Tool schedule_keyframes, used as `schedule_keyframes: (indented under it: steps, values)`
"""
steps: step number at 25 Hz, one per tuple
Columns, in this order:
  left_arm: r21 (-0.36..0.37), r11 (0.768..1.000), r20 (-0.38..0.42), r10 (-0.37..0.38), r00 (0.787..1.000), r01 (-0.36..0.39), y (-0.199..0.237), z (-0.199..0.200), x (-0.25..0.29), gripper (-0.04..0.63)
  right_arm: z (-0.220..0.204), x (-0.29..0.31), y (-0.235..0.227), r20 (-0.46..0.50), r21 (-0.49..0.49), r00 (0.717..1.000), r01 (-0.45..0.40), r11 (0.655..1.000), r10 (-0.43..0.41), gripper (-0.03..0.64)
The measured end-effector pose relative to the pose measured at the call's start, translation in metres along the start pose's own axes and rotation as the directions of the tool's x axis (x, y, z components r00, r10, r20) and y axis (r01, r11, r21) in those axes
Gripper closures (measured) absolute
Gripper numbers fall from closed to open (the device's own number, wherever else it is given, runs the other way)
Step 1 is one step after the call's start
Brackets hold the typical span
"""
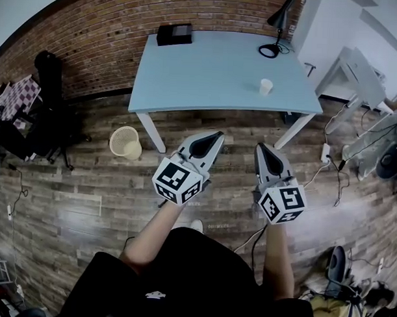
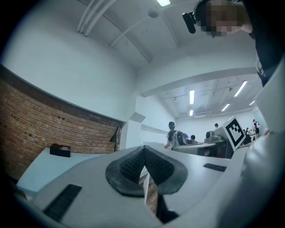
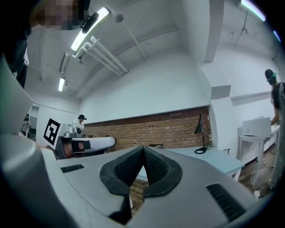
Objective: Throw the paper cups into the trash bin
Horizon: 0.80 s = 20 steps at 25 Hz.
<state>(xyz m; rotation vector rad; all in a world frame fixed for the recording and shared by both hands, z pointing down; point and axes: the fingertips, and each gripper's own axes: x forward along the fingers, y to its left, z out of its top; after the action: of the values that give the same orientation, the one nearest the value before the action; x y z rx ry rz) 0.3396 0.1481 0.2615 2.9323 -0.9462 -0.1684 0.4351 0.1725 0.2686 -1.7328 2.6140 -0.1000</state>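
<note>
A white paper cup (image 1: 266, 87) stands upright on the right part of the light blue table (image 1: 208, 77). A beige trash bin (image 1: 124, 142) sits on the wooden floor by the table's front left leg. My left gripper (image 1: 217, 135) and right gripper (image 1: 259, 148) hover side by side over the floor, short of the table's front edge and pointing toward it. Both are shut with nothing in them. The left gripper (image 2: 144, 150) shows its pads touching at the tip, and so does the right gripper (image 3: 143, 149). The cup appears in neither gripper view.
A black box (image 1: 174, 34) and a black desk lamp (image 1: 275, 34) stand at the table's far edge by the brick wall. A white desk (image 1: 357, 72) and cables lie to the right, and a dark chair (image 1: 47, 117) to the left. People stand in the background (image 2: 173, 133).
</note>
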Motion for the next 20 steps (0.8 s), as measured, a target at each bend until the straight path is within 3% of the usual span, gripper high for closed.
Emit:
schedule_keyframes:
  steps: [13,20]
  values:
    - [-0.040,0.999,-0.023,-0.018,1.000,0.017,0.056,-0.019,0.000,0.592,-0.011,0.052,0.002,-0.016,0.023,0.999,0.043,0.999,-0.042,0.612]
    - [-0.065,0.998,-0.035,-0.030,0.999,0.027,0.060,-0.031,0.005,0.592,-0.016,0.060,-0.011,-0.036,0.019,0.997,0.066,0.998,-0.065,0.612]
